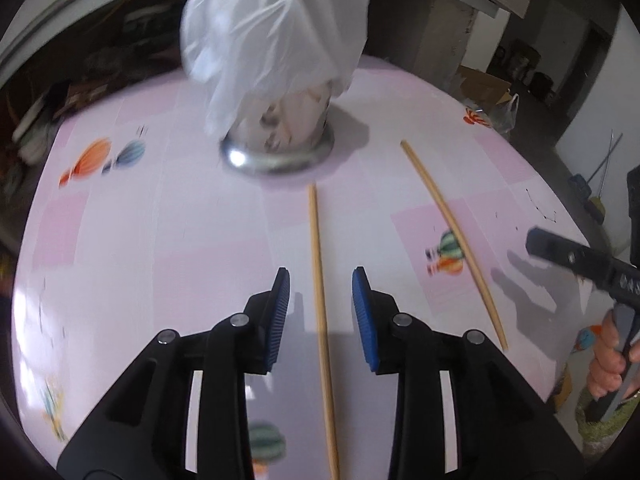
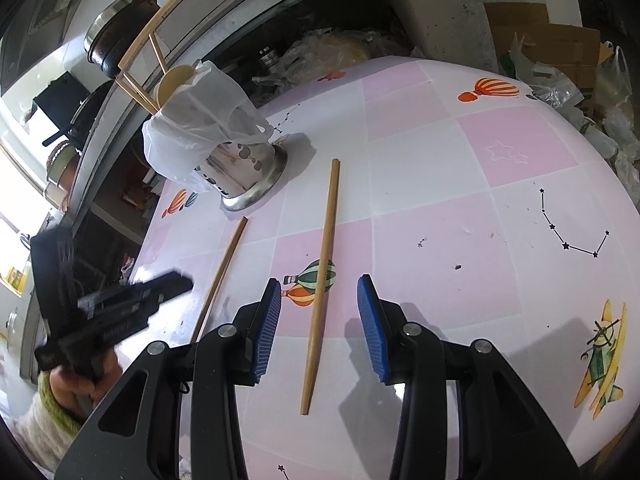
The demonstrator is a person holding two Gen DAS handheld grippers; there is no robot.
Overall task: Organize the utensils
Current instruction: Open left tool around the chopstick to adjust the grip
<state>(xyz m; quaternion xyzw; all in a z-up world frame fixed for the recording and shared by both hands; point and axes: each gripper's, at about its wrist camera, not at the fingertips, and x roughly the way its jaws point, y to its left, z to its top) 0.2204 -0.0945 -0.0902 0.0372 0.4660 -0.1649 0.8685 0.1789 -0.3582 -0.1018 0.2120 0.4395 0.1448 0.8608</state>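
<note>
A steel utensil holder (image 1: pixel 280 136) (image 2: pixel 244 168), draped in a white plastic bag (image 1: pixel 272 28), stands on the table with chopsticks and a wooden spoon (image 2: pixel 174 80) sticking out. Two wooden chopsticks lie flat in front of it. One chopstick (image 1: pixel 320 300) (image 2: pixel 224 272) runs between the blue pads of my left gripper (image 1: pixel 321 280), which is open and does not touch it. The other chopstick (image 1: pixel 452 236) (image 2: pixel 326 240) lies between the pads of my right gripper (image 2: pixel 320 284), which is also open and clear of it.
The table (image 2: pixel 440 160) has a pink checked cloth with balloon and plane prints. Cardboard boxes and plastic bags (image 2: pixel 560 68) crowd its far right edge. A dark pot (image 2: pixel 120 28) sits on a counter behind the holder. A hand (image 1: pixel 608 364) holds the right gripper.
</note>
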